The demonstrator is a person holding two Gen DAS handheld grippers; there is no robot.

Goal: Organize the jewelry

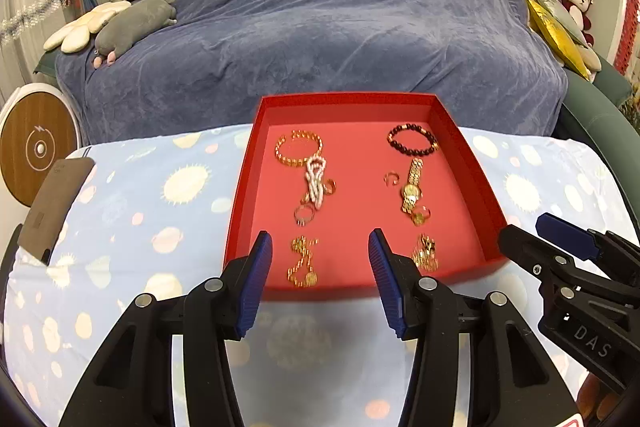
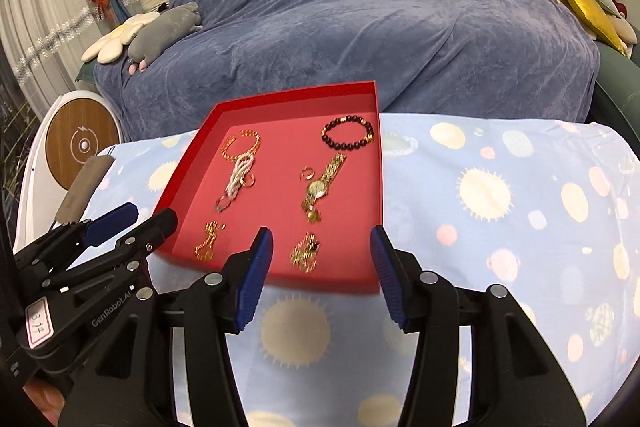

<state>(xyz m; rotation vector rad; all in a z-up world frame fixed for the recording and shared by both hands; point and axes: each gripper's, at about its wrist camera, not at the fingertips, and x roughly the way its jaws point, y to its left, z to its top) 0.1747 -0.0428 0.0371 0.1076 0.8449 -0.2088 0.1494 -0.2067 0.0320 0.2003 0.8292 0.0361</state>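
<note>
Both tongs, left tongs [image 1: 320, 247] and right tongs [image 2: 322, 243], part-open, empty.
Red tray [image 1: 476, 187] of jewelry lies ahead on worktop [image 1: 140, 227]; blue-draped sofa [image 1: 320, 19] behind.

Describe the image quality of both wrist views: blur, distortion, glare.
Left wrist view: fisheye bends the red tray outward, dark vignette at the corners, the near gold chain is smeared. Right wrist view: same bowing, the gold watch looks soft. Lighting is even in both, with no strong glare.
</note>
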